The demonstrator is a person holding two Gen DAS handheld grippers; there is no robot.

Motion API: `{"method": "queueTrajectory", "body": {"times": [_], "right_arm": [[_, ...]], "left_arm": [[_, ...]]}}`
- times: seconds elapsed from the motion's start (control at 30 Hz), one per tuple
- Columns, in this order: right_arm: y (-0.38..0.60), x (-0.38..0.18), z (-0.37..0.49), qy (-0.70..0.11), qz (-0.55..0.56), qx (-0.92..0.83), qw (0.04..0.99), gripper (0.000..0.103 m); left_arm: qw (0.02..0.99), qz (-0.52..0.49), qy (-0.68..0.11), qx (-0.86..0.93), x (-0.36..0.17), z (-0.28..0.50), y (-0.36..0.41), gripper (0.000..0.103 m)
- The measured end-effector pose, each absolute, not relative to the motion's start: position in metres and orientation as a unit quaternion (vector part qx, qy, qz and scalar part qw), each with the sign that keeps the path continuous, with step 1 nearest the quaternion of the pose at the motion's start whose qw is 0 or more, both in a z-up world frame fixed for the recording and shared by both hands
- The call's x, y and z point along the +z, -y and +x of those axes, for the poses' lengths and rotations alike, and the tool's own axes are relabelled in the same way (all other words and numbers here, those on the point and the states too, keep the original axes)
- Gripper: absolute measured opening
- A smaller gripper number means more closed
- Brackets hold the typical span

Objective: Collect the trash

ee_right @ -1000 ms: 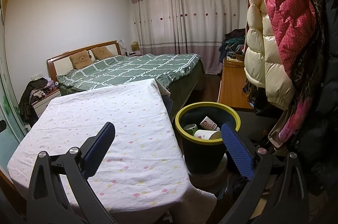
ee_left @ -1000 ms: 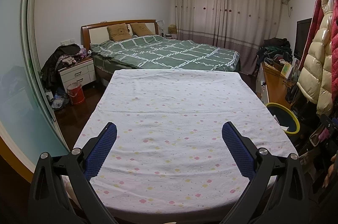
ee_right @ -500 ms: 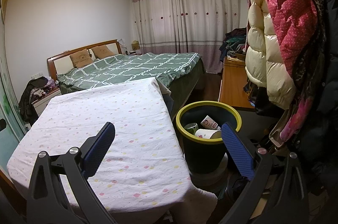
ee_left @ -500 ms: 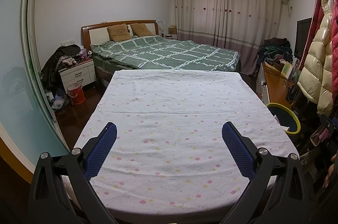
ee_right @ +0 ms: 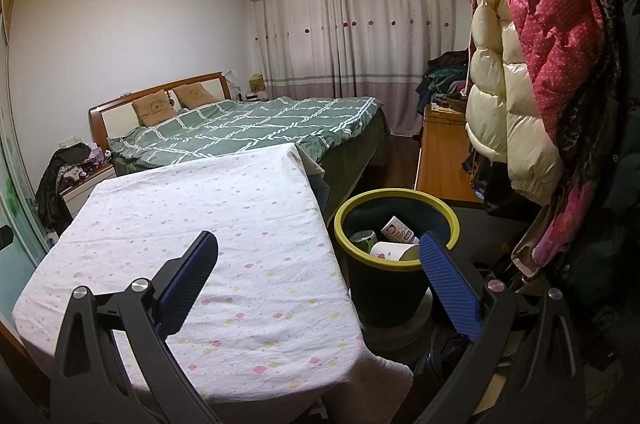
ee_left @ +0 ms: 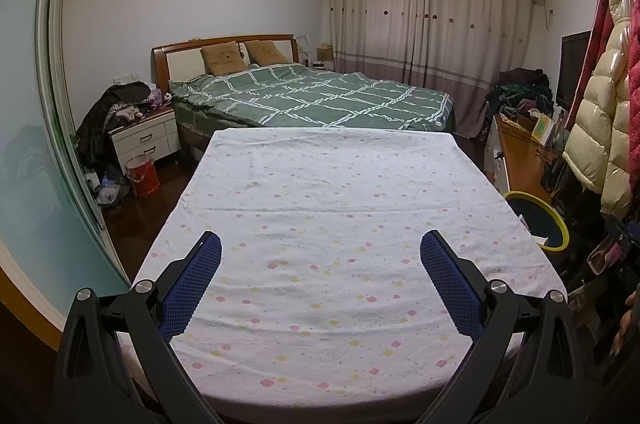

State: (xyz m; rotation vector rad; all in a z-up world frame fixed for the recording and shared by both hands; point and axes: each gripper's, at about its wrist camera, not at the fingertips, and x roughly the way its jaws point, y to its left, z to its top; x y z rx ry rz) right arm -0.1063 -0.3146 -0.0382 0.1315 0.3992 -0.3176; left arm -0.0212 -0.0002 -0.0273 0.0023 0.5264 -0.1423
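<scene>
A dark trash bin with a yellow-green rim (ee_right: 396, 197) stands beside the table's right edge; it also shows in the left wrist view (ee_left: 554, 220). Inside it lie a white paper cup (ee_right: 390, 251), a red-and-white wrapper (ee_right: 396, 227) and a green can (ee_right: 363, 238). My left gripper (ee_left: 320, 278) is open and empty above the near part of the table with the white flowered cloth (ee_left: 332, 207). My right gripper (ee_right: 318, 274) is open and empty over the table's right edge (ee_right: 240, 236), its right finger in front of the bin.
A green-quilted bed (ee_left: 316, 95) lies behind the table. A nightstand (ee_left: 146, 139) and a red bucket (ee_left: 142, 175) stand at the left. Hanging puffy coats (ee_right: 532, 71) crowd the right, beside a wooden cabinet (ee_right: 440, 159).
Both views have barely shifted. Both grippers stay open and empty.
</scene>
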Motion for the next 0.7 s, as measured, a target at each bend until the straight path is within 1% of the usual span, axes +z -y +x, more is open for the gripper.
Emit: {"method": "queueTrajectory", "body": {"times": [0.43,0.57,0.7], "right_arm": [[0.315,-0.043,-0.092,-0.214,0.066,-0.150,0.963,0.096],[0.313,-0.041,-0.069,-0.226,0.065,-0.125,0.964,0.096],[0.308,-0.041,-0.018,-0.250,0.067,-0.084,0.962,0.096]], "left_arm": [[0.958,-0.005,-0.276,-0.074,-0.038,-0.002,-0.001,0.098],[0.951,-0.014,-0.302,-0.071,-0.048,0.028,-0.005,0.098],[0.949,-0.001,-0.311,-0.043,-0.059,0.071,-0.012,0.098]]}}
